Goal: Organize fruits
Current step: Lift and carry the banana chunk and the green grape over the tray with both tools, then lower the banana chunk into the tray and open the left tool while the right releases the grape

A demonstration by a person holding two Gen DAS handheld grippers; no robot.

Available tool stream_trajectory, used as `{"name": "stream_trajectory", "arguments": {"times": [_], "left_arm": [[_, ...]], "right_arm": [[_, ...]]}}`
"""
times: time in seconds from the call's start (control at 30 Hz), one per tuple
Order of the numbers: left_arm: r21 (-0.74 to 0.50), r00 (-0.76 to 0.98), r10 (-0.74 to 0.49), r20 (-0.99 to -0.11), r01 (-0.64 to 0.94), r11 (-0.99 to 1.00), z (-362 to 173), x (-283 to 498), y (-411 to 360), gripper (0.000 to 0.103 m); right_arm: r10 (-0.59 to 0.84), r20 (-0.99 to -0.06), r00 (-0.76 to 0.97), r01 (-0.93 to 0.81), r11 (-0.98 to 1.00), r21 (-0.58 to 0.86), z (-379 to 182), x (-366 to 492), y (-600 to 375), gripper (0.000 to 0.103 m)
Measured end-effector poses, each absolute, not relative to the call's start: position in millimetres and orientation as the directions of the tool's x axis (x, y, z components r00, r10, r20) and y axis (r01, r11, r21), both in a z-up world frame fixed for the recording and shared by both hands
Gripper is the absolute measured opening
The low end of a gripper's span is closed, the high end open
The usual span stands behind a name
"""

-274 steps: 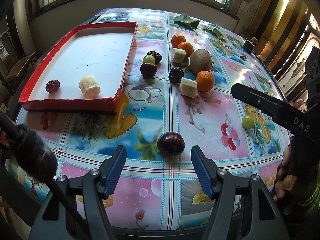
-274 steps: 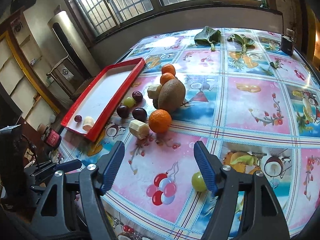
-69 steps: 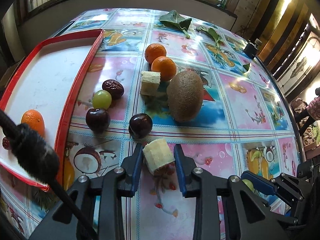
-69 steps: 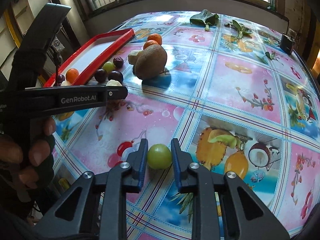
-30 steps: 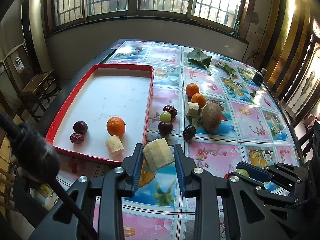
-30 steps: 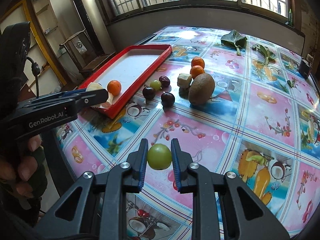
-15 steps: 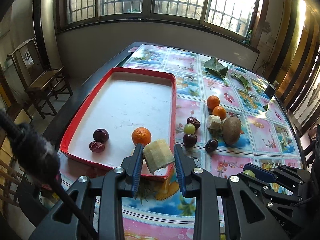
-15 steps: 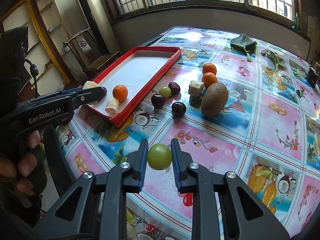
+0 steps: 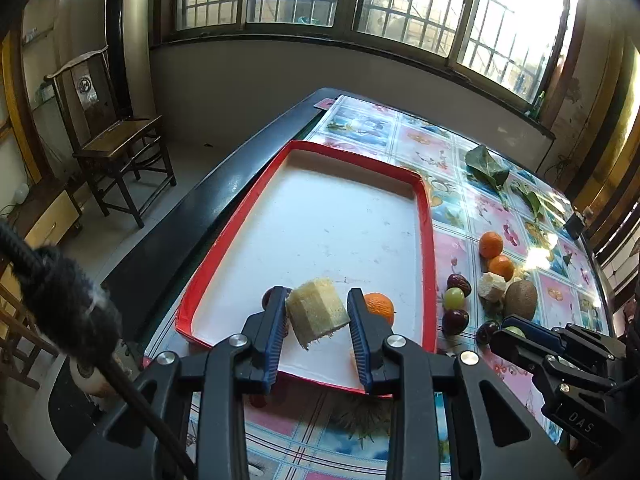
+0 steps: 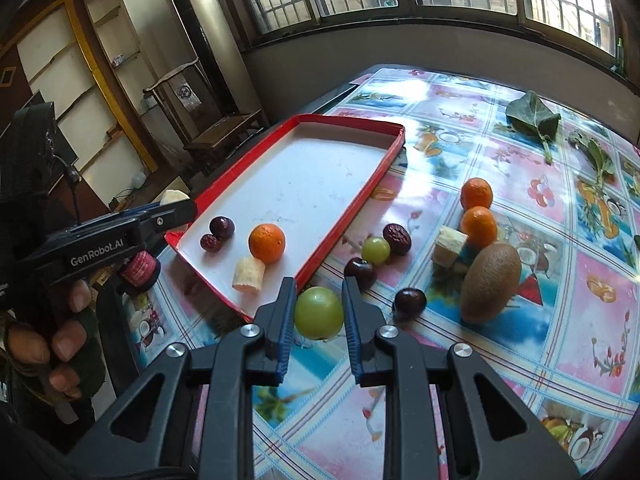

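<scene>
The left gripper (image 9: 316,314) pinches a banana chunk (image 9: 317,313) between its blue pads, held in the air over the near end of the red tray (image 9: 426,240). The chunk sits tilted in the grip, caught mostly by its upper part, and the flesh looks soft; I judge that too firm a squeeze could crush it, while a sudden release from this height could let it roll or bounce against the orange (image 9: 379,306) just beyond the right pad. A dark plum (image 9: 269,297) is partly hidden behind the left pad, so a careless descent could knock it.

The right gripper (image 10: 319,312) is closed on a green grape (image 10: 319,312), held above the desk just outside the tray's near long rim (image 10: 352,216). The grape is round and smooth, so it could squirt out if the pads shift. If it goes in low, the gripper could catch that rim and shove the tray.

Inside the tray lie another banana piece (image 10: 249,274), the orange, a plum and a red date (image 10: 210,242), all clustered at the near end, so the two grippers could crowd each other there. Still on the desk near its middle are a kiwi (image 10: 490,282), two tangerines (image 10: 478,221), a second grape (image 10: 376,250) and dark fruits.
</scene>
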State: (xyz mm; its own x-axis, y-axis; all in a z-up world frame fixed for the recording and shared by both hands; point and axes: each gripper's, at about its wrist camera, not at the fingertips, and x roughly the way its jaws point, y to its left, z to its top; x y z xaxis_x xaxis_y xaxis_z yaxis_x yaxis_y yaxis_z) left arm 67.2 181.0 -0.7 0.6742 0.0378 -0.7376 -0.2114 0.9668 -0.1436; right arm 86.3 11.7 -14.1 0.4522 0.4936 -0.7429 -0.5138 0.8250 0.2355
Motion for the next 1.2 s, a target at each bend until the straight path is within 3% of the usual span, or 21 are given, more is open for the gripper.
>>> {"name": "stream_trajectory", "arguments": {"times": [0.5,1.2], "left_arm": [[-0.217,0.696,-0.012,-0.718,-0.207,0.954,-14,89,204,0.030],[-0.113,0.560,0.064,-0.826,-0.276,0.955,-63,139,209,0.030]], "right_arm": [[0.530,-0.739,0.417,-0.520,0.805,0.284,-28,134,55,0.025],[0.445,-0.817,0.367,-0.549,0.813,0.196,-71,173,105,0.025]]}}
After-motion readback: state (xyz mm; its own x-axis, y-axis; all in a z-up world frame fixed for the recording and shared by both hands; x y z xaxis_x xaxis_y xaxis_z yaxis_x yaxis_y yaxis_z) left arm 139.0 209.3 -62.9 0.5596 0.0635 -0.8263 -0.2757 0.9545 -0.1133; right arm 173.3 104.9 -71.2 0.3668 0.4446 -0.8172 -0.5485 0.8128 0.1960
